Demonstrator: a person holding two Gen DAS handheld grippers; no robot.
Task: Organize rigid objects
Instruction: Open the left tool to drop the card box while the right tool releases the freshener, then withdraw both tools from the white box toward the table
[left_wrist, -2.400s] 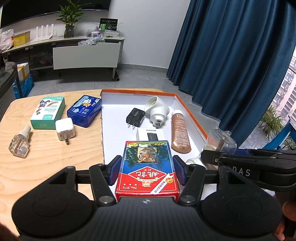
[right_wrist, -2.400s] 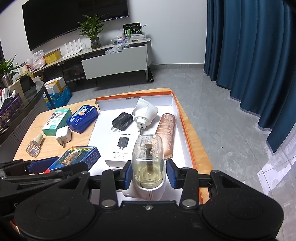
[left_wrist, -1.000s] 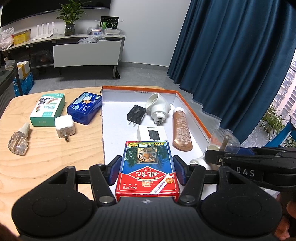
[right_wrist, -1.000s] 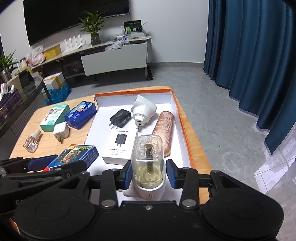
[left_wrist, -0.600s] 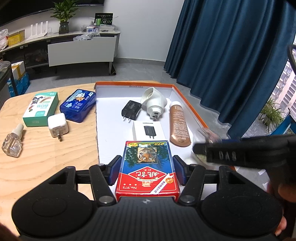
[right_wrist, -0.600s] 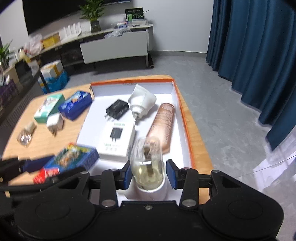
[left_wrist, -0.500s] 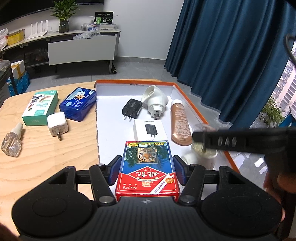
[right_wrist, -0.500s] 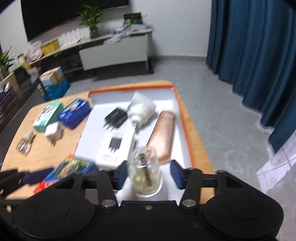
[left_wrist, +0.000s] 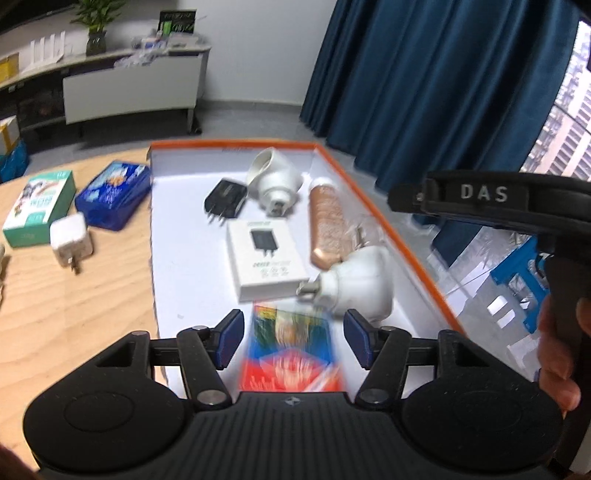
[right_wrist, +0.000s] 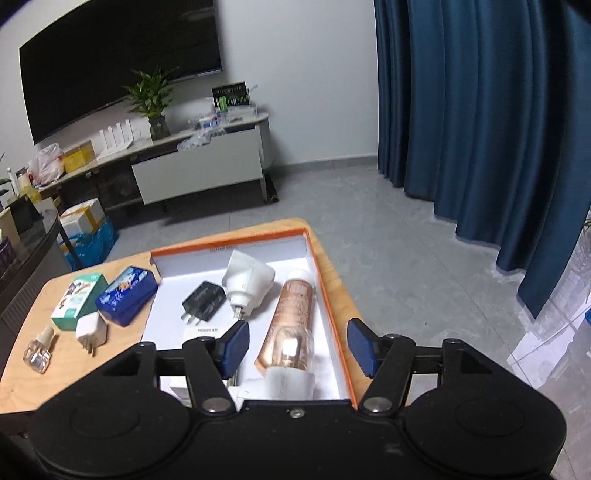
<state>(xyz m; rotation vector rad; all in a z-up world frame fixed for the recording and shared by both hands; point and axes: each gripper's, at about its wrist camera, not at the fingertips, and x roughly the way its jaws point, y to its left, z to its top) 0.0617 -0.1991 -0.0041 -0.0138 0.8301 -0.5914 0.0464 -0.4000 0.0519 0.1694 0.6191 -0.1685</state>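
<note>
Both sets of jaws stand released: the left gripper (left_wrist: 293, 341) spread over a blurred red card box (left_wrist: 291, 354) lying in the orange-rimmed tray (left_wrist: 388, 225), the right gripper (right_wrist: 297, 347) wide above a white plug-in vaporizer (left_wrist: 354, 284) on its side by a bronze tube (right_wrist: 291, 325). 4 items wait on the desk (left_wrist: 74, 295).

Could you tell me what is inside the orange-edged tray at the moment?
Tray: black charger, two white plug-in units, copper tube, white box, blurred card box, its near end hidden.
</note>
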